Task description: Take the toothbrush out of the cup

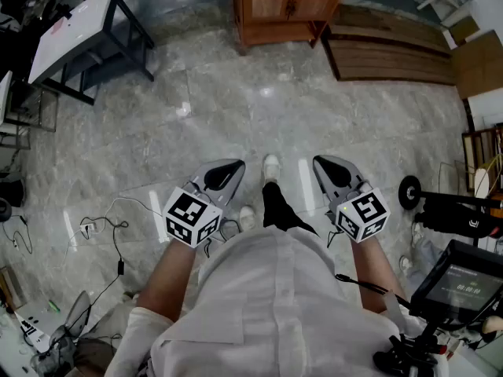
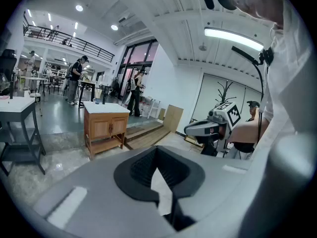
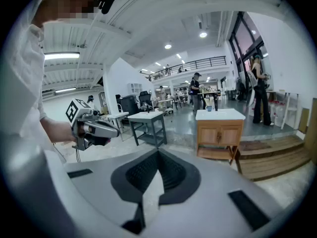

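A small blue cup [image 3: 209,108] stands on the white top of a wooden cabinet [image 3: 220,133] far across the floor; I cannot make out a toothbrush in it. In the head view only the cabinet [image 1: 287,6] shows, at the top edge. My left gripper [image 1: 236,163] and right gripper [image 1: 318,160] are held close in front of the person's body, pointing forward and slightly down over the marble floor. Both are shut with nothing between their jaws, as the left gripper [image 2: 157,148] and the right gripper [image 3: 158,151] show in their own views.
A dark-framed white table [image 1: 78,30] stands at the far left and a low wooden platform [image 1: 389,53] to the right of the cabinet. Cables [image 1: 102,226] lie on the floor at left. Camera gear on a stand [image 1: 464,273] is at right. People [image 2: 77,78] stand far off.
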A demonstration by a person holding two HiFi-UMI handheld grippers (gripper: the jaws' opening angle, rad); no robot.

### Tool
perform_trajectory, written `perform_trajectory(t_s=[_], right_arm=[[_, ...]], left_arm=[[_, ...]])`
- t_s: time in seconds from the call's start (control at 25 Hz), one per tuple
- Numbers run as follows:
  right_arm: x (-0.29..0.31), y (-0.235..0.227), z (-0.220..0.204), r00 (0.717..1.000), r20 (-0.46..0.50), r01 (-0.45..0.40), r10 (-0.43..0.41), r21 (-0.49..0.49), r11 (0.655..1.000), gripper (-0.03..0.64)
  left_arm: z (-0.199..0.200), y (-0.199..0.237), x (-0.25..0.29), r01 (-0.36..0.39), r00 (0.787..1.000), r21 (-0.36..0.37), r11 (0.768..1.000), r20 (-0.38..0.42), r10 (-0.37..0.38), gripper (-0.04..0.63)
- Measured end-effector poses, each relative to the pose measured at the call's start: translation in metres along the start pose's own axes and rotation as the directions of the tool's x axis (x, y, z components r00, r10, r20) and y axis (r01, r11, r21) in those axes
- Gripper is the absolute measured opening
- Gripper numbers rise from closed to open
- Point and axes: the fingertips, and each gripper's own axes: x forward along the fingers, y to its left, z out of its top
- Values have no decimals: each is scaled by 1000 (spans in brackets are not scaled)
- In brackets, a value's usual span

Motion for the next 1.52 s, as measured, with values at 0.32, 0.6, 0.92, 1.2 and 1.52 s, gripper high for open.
perform_trajectory(t_s=[0.32, 0.6, 0.92, 1.2, 1.52], right_arm=[[48, -74, 43, 997, 7, -76, 75, 34, 997, 5], [96, -140, 65, 983, -48, -181, 180, -15, 983, 6], [122, -194, 72, 992, -16, -123, 123, 14, 992, 13], [151, -232, 82, 998, -16, -54, 55, 43, 998, 57], [226, -302, 135, 999, -40, 0, 1, 32, 1000, 40]], left_arm=[[59, 31, 57, -13, 998, -7, 1000, -62, 13, 6], [111, 77, 122, -77, 996, -1, 997, -48, 77, 6], [134, 114, 167, -78, 996, -8, 997, -34, 78, 8], [144, 159, 214, -20, 999, 14, 1000, -40, 21, 6], [207, 257, 287, 57, 998, 27, 998, -22, -56, 5]])
